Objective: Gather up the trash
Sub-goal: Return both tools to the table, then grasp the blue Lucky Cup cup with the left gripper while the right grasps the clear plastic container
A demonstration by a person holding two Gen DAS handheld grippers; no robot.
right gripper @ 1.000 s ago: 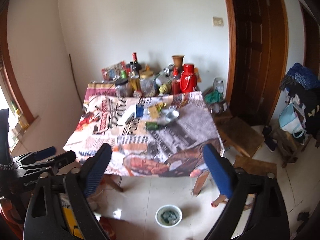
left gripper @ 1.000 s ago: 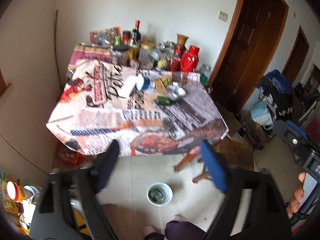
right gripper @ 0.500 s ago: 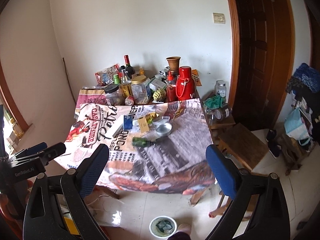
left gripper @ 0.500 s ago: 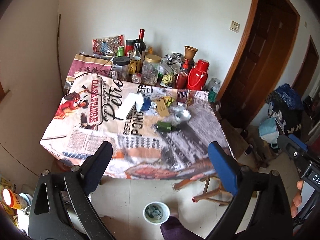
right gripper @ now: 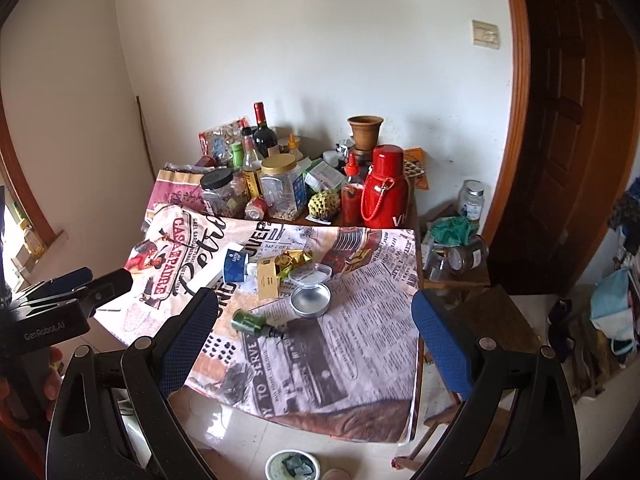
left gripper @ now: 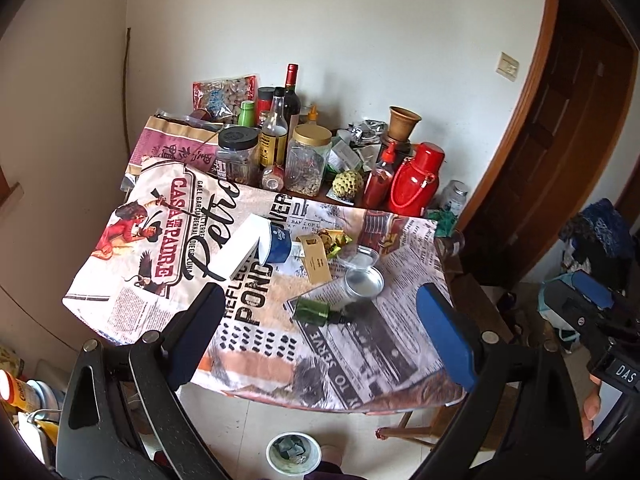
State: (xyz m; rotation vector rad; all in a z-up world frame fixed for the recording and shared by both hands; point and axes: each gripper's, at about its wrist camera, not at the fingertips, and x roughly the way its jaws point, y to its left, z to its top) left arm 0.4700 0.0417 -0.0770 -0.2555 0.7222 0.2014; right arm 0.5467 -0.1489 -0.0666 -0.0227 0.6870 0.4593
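Trash such as a green bottle (left gripper: 313, 311) lies below both raised, wide-open, empty grippers, left gripper (left gripper: 320, 320) and right gripper (right gripper: 316, 330).

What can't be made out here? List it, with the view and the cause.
- White bin on the floor, both views: bottom edge cuts it off; contents too small to identify.
- Green bottle label: too small in either view.
- Under the table: hidden by the tablecloth.

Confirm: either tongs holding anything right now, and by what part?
Nothing held. Left tongs and right tongs both gape open above the table, empty between the pads.
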